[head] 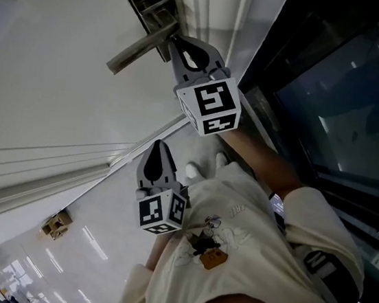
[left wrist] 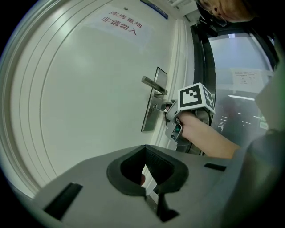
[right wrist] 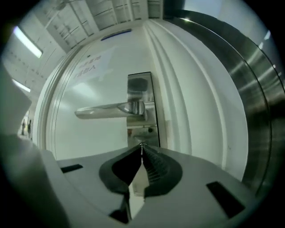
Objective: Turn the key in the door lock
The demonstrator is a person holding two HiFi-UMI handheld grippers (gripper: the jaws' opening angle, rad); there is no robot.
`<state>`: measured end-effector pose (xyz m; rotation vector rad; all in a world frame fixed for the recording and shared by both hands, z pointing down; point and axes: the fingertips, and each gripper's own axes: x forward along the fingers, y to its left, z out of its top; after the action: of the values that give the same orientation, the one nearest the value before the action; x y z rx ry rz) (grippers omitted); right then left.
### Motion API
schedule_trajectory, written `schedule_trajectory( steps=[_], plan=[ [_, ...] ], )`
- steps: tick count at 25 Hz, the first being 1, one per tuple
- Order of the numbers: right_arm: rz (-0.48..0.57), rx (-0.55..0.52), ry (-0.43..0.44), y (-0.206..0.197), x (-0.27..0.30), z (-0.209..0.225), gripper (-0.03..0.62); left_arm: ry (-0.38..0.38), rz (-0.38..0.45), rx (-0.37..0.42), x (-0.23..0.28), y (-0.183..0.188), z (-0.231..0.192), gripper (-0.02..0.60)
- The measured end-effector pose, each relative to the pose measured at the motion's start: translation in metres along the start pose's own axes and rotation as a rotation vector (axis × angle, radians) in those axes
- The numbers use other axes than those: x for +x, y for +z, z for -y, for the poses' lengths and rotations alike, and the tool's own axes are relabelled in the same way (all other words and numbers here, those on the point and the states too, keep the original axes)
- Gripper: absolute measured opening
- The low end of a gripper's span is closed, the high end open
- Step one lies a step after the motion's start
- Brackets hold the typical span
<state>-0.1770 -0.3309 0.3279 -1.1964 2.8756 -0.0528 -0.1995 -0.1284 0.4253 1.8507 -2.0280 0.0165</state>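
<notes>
The white door (right wrist: 93, 80) carries a steel lock plate (right wrist: 141, 89) with a lever handle (right wrist: 107, 110) pointing left. In the right gripper view, my right gripper (right wrist: 141, 146) is shut, its tips pinching the thin silver key (right wrist: 141, 149) just below the handle, in front of the keyhole area (right wrist: 143, 131). In the left gripper view the right gripper (left wrist: 169, 108) touches the plate (left wrist: 151, 109) under the handle (left wrist: 153, 85). From the head view the right gripper (head: 187, 51) sits at the handle (head: 139, 49). My left gripper (head: 157, 155) hangs back from the door, shut with nothing in it.
A dark glass panel with a metal frame (head: 335, 97) stands right beside the door's moulded jamb (right wrist: 187, 89). A paper notice with red print (left wrist: 120, 23) is stuck high on the door. My own torso and light shirt (head: 244, 258) fill the lower head view.
</notes>
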Motion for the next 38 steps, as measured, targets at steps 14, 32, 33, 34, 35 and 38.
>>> schedule_trajectory(
  steps=[14,32,33,34,35,38],
  plan=[
    [0.069,0.832,0.101,-0.007,-0.001,0.012,0.021,-0.003,-0.003,0.013,-0.005,-0.001,0.005,0.006],
    [0.066,1.397,0.214,-0.015,0.001,0.011,0.141,-0.012,-0.001,0.014,-0.008,0.000,0.006,0.006],
    [0.056,1.373,0.226,-0.017,-0.002,0.009,0.167,-0.011,-0.001,0.012,-0.009,0.000,0.006,0.006],
    [0.045,1.334,0.231,-0.019,-0.006,0.009,0.167,-0.009,-0.001,0.009,-0.010,-0.001,0.005,0.006],
    [0.035,1.268,0.230,-0.020,-0.012,0.009,0.167,-0.008,-0.001,0.006,-0.011,-0.001,0.004,0.006],
    [0.023,0.859,0.194,-0.016,-0.032,0.010,0.167,-0.005,-0.005,-0.001,-0.014,-0.004,0.002,0.006]
  ],
)
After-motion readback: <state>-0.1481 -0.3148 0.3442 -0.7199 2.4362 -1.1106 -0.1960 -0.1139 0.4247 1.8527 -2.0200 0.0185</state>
